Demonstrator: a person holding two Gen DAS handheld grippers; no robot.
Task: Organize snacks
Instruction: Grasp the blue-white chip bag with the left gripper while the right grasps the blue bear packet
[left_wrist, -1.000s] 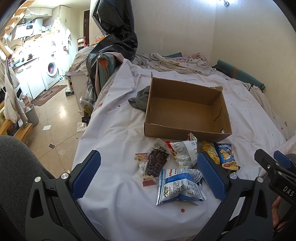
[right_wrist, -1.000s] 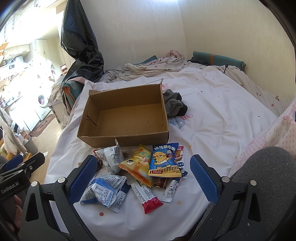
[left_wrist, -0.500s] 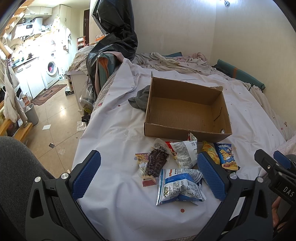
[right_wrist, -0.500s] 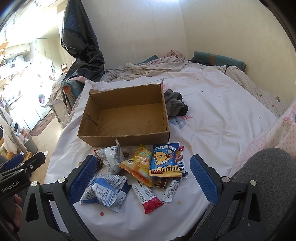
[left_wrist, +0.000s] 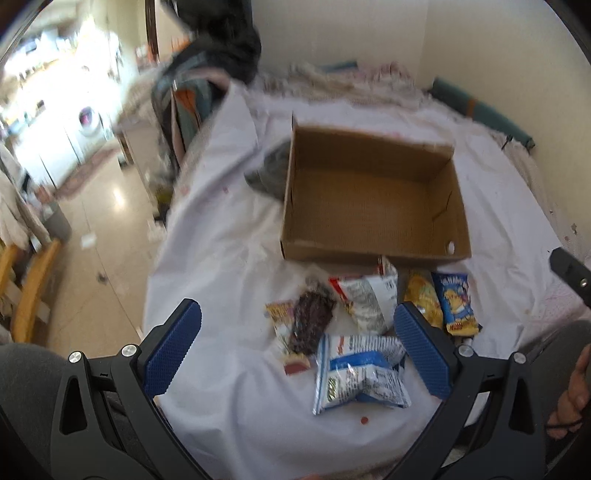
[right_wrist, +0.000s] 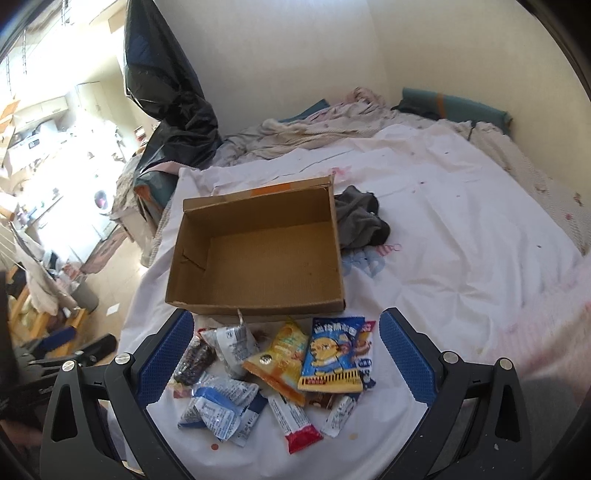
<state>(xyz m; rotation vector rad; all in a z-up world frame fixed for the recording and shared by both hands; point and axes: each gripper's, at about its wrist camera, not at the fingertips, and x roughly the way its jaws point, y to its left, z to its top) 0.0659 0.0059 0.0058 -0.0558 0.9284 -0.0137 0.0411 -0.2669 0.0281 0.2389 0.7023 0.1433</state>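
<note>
An empty brown cardboard box (left_wrist: 373, 195) (right_wrist: 258, 254) sits on the white bed sheet. In front of it lies a pile of snack packets: a blue and white bag (left_wrist: 360, 373) (right_wrist: 221, 406), a silver bag (left_wrist: 365, 299) (right_wrist: 232, 343), a dark packet (left_wrist: 310, 321) (right_wrist: 194, 360), an orange packet (left_wrist: 423, 301) (right_wrist: 282, 354), a blue cartoon packet (left_wrist: 456, 301) (right_wrist: 334, 354) and a red-tipped bar (right_wrist: 293, 421). My left gripper (left_wrist: 297, 350) hovers open over the pile's left side. Over the pile my right gripper (right_wrist: 286, 358) is open too, holding nothing.
A grey cloth (right_wrist: 360, 221) (left_wrist: 269, 173) lies beside the box. Rumpled bedding (right_wrist: 332, 118) and a green pillow (right_wrist: 454, 107) lie by the far wall. A black bag (right_wrist: 166, 88) stands at the bed's left corner; the tiled floor (left_wrist: 96, 236) drops off on the left.
Both grippers have moved forward and down toward the snack pile, so box and packets look larger. The left view is blurred from motion. Both stay open.
</note>
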